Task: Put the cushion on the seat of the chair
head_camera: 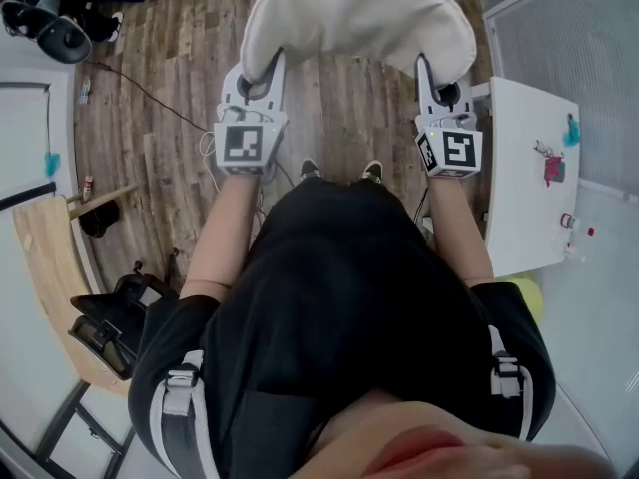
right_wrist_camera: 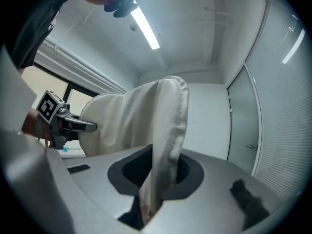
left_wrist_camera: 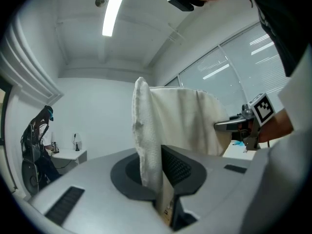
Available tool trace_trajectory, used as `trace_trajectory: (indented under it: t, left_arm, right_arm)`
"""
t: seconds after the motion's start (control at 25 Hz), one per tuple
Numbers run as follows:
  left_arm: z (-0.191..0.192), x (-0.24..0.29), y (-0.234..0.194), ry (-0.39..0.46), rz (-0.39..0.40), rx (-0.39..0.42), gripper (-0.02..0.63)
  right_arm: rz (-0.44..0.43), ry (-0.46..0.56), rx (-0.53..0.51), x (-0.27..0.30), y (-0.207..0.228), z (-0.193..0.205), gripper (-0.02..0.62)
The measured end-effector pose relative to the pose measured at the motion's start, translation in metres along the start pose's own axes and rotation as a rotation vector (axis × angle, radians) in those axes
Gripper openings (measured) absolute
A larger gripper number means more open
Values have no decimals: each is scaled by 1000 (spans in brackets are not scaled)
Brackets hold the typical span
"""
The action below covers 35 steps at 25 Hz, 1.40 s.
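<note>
I hold a cream cushion [head_camera: 359,18] up in the air ahead of me, over the wooden floor. My left gripper [head_camera: 272,63] is shut on its left edge and my right gripper [head_camera: 424,68] is shut on its right edge. In the left gripper view the cushion's [left_wrist_camera: 175,121] fabric edge is pinched between the jaws of the left gripper [left_wrist_camera: 158,179], and the other gripper [left_wrist_camera: 243,123] shows beyond it. In the right gripper view the cushion [right_wrist_camera: 146,121] hangs folded into the right gripper [right_wrist_camera: 156,189]. No chair shows in any view.
A white table [head_camera: 529,168] with small items stands close on the right, against a glass partition. A wooden board [head_camera: 50,267] and black gear [head_camera: 110,317] lie at the left. A thin cable [head_camera: 150,93] crosses the floor. My shoes [head_camera: 339,171] stand below the cushion.
</note>
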State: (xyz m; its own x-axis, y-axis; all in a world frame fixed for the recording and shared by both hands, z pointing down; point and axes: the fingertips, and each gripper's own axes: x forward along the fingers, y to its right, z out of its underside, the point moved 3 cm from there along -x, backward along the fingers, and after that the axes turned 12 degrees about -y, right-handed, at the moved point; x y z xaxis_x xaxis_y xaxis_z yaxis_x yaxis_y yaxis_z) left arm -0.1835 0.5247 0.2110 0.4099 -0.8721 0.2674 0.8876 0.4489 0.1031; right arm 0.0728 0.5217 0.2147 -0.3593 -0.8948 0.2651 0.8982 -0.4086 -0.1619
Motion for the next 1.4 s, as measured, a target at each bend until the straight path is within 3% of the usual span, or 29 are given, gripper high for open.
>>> trace_trajectory:
  t: [0.56, 0.92, 1.4]
  left_arm:
    - [13, 9, -47, -18, 1, -10, 52]
    - [2, 67, -55, -32, -8, 3, 52]
    - [-24, 175, -47, -51, -21, 3, 52]
  right_arm:
    - [-20, -4, 3, 39, -24, -11, 58]
    - [-34, 0, 9, 89, 19, -11, 58]
    - [-56, -7, 17, 159, 108, -7, 58]
